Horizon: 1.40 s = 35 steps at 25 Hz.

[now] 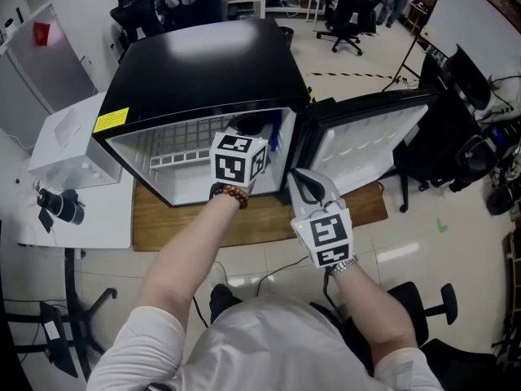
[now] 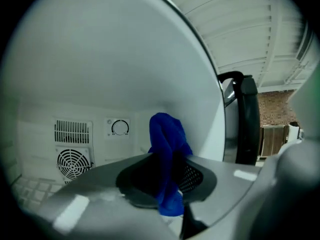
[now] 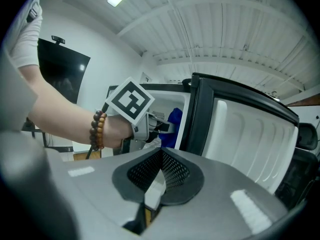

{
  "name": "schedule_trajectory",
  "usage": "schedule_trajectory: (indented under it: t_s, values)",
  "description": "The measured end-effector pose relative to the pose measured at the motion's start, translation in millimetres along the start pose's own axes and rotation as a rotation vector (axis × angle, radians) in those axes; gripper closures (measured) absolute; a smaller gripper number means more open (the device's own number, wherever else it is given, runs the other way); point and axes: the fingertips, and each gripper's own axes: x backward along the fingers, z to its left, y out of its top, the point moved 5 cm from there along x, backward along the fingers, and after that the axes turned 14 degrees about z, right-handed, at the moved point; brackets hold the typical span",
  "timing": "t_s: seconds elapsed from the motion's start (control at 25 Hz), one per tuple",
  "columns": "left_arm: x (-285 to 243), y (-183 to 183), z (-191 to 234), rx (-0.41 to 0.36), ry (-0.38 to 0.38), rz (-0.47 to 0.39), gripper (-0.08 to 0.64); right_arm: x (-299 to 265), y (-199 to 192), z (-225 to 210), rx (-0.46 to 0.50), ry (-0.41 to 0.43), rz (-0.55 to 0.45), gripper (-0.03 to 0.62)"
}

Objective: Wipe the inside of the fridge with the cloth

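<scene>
The black mini fridge (image 1: 203, 63) stands on a wooden board with its door (image 1: 366, 141) swung open to the right. My left gripper (image 1: 259, 133) reaches into the white interior and is shut on a blue cloth (image 2: 167, 154), which sticks up between the jaws close to the right inner wall (image 2: 150, 59). The same cloth (image 3: 173, 126) shows beyond the left marker cube in the right gripper view. My right gripper (image 1: 303, 179) hangs outside, in front of the door hinge, shut with nothing between its fingers (image 3: 159, 176).
A fan vent (image 2: 72, 161) and a dial (image 2: 120, 127) sit on the back wall. A wire shelf (image 1: 183, 149) spans the fridge's left part. A white box (image 1: 69, 145) and a black object (image 1: 59, 206) lie on the table at left. Office chairs (image 1: 350, 10) stand behind.
</scene>
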Motion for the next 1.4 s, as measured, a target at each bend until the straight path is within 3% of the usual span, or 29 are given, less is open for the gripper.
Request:
schedule_trajectory:
  t_s: [0.76, 1.4]
  values:
    - [-39, 12, 40, 0.063, 0.08, -0.008, 0.492, 2, -16, -1, -0.034, 0.019, 0.026, 0.591]
    - [-41, 12, 50, 0.083, 0.118, -0.015, 0.491, 5, -23, -7, -0.046, 0.016, 0.034, 0.591]
